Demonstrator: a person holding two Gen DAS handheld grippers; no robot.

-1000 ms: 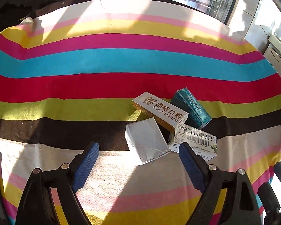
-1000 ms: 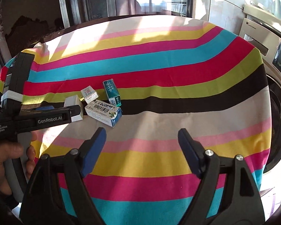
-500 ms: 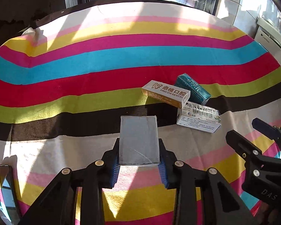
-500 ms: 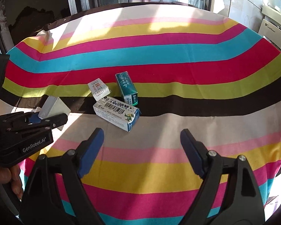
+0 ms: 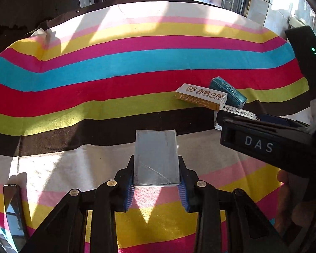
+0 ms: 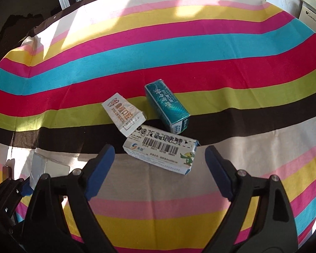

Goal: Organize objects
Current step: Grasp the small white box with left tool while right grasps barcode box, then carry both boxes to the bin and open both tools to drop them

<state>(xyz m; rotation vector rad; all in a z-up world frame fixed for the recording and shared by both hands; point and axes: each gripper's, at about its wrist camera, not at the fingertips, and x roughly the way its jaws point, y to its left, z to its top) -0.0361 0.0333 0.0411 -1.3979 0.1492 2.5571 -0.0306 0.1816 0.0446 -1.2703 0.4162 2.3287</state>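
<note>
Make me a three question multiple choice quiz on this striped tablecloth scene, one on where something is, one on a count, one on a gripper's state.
1. Where does the white barcode box lie?
A. Just ahead of the open right gripper
B. Between the left gripper's pads
C. On the cyan stripe

2. How many boxes lie loose on the striped tablecloth?
A. One
B. Three
C. Five

3. What is the left gripper doing?
A. Standing open and empty
B. Clamped on the plain silver-grey box
C. Clamped on the teal box

Key:
1 A, it sits on the pale stripe in front of the spread blue pads.
2 B, the barcode box, the teal box and the white and orange dental box.
3 B, both pads press its sides.
</note>
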